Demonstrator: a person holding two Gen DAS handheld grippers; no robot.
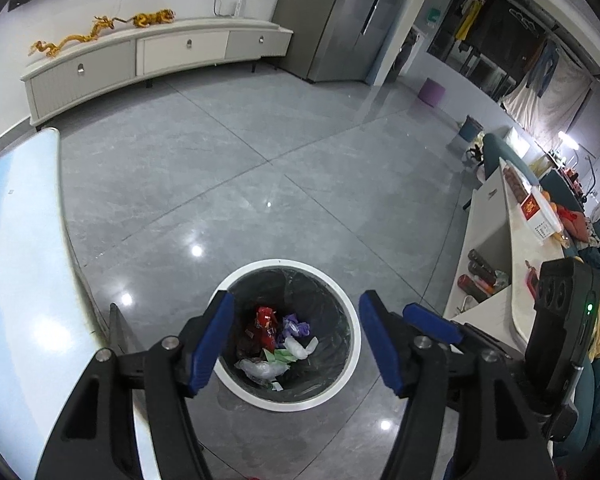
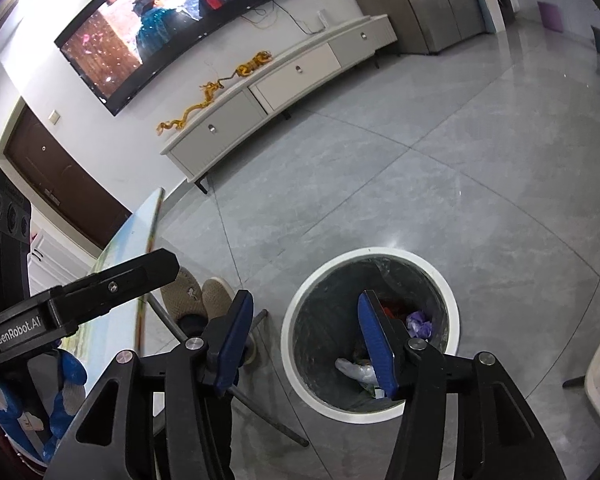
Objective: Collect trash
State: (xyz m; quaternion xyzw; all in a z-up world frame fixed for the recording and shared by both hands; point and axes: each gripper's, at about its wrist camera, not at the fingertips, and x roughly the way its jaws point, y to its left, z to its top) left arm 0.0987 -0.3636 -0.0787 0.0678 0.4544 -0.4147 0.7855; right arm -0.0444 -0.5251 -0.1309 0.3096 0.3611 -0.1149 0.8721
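Your left gripper (image 1: 296,344) hung directly over the trash bin (image 1: 350,376), jaws apart with nothing between them, so the bin lay dead ahead along its fingers. Your right gripper (image 2: 304,344) was likewise spread and empty, the bin (image 2: 452,300) sitting toward its 1 o'clock; I judged the left hand nearer. The bin was round, white-rimmed and lined with a dark, crinkled bag; a glossy red wrapper (image 1: 265,322), purple crumple (image 1: 296,326) and soft clear plastic (image 1: 260,370) lay at its bottom.

open hand-held gripper (image 1: 296,344), trash bin (image 1: 352,344) below
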